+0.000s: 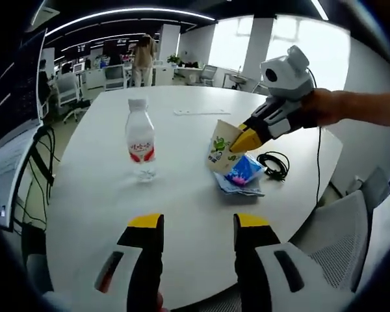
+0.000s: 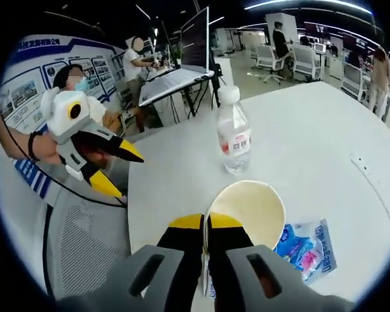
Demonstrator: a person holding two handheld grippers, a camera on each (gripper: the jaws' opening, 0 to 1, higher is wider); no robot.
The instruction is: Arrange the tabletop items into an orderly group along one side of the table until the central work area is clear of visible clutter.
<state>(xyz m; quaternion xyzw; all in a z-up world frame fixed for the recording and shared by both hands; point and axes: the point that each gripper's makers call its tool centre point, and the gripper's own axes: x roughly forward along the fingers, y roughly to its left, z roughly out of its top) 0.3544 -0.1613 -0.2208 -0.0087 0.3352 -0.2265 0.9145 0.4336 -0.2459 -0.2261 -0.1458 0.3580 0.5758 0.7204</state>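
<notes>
Fingers point(image 2: 222, 224) of my right gripper point(image 2: 205, 224) pinch the cup point(image 2: 247, 207) rim, tipping it beside the bottle point(image 2: 234, 133). My left gripper point(image 1: 198, 224) hangs open over the white table point(image 1: 182, 195), in an office.

Facing views across shared table point(image 1: 182, 195)

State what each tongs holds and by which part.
The right tongs pinch the paper cup by its rim, tilting it over the blue packet. The left tongs hold nothing, open above the table.
</notes>
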